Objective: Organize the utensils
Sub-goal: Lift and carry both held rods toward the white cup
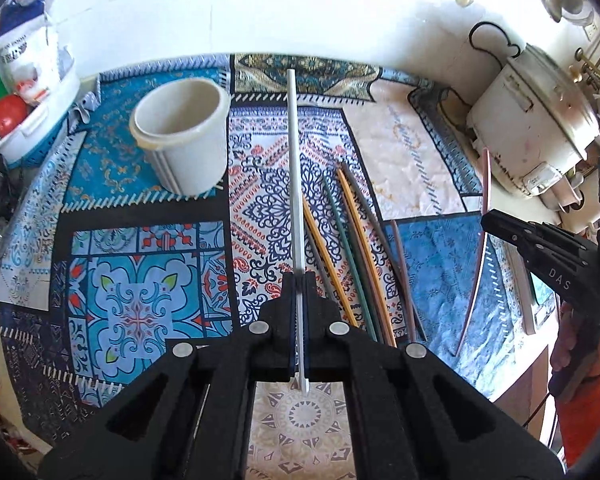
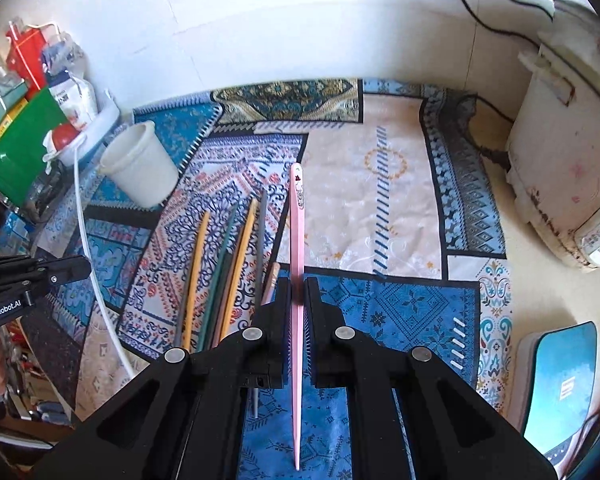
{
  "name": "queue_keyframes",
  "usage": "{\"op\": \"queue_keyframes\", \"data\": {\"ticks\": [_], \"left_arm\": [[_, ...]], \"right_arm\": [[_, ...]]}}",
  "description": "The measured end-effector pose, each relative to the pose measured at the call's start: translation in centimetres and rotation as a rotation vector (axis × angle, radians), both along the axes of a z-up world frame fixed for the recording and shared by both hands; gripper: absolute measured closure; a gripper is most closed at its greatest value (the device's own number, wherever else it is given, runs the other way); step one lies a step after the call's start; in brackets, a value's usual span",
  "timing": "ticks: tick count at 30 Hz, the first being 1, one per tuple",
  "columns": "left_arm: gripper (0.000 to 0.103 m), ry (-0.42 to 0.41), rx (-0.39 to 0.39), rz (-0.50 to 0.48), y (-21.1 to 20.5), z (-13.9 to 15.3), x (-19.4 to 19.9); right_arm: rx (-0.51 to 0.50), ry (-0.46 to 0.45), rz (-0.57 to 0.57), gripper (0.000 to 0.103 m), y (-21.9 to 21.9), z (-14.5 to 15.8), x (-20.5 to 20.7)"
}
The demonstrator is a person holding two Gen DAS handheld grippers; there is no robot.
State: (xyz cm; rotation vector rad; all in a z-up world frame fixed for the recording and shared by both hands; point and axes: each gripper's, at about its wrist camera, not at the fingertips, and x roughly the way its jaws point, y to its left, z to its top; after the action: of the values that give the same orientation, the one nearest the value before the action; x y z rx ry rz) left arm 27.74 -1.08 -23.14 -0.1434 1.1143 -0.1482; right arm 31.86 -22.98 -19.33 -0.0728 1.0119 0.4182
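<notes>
Holding one chopstick each, both grippers were clenched: the left gripper [image 1: 299, 280] pinched a white chopstick [image 1: 294, 168] near its lower end, and the right gripper [image 2: 297, 284] pinched a pink chopstick [image 2: 297, 232] around mid-length. Both sticks were lifted off the patterned cloth [image 2: 384, 200], pointing forward along the fingers. The cream cup [image 1: 180, 132] stood upright toward the back left, apart from the loose chopsticks [image 1: 348, 248] lying in a rough bunch on the cloth between the two grippers.

Risks, as judged from here: the white stick was gripped far from its middle, so its long free end could swing or slip in the jaws when tilted toward the cup. Its tip could catch the rim and tip the light-looking cup. The two grippers were close together, so heading to the cup together could clash the sticks. A low pass could scatter the bunch.
</notes>
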Motion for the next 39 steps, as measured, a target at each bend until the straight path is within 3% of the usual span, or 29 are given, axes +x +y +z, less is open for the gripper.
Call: {"op": "queue_keyframes", "data": {"ticks": [9,13,18,26,37,39], "left_arm": [[0.103,-0.033,-0.01,0.007,0.1,1.6,-0.6],[0.1,0.042,0.009,0.002,0.1,-0.1,0.6],[0.081,0.154,0.005,0.017,0.3,-4.0,2.9],[0.081,0.257,0.013,0.06,0.3,-8.7,5.5],[0.081,0.233,0.095,0.065,-0.8,-10.1,7.2],[0.087,0.226,0.098,0.068,-1.0,-10.2,7.4]], "right_arm": [[0.033,-0.072,0.006,0.098,0.4,2.5,-1.5],[0.047,-0.094,0.008,0.098,0.6,3.4,-1.7],[0.059,-0.124,0.016,0.098,0.9,4.4,-2.0],[0.074,-0.148,0.035,0.098,1.1,5.4,-1.5],[0.085,-0.175,0.059,0.098,1.5,6.5,0.1],[0.087,-0.179,0.065,0.098,1.6,6.6,0.5]]}}
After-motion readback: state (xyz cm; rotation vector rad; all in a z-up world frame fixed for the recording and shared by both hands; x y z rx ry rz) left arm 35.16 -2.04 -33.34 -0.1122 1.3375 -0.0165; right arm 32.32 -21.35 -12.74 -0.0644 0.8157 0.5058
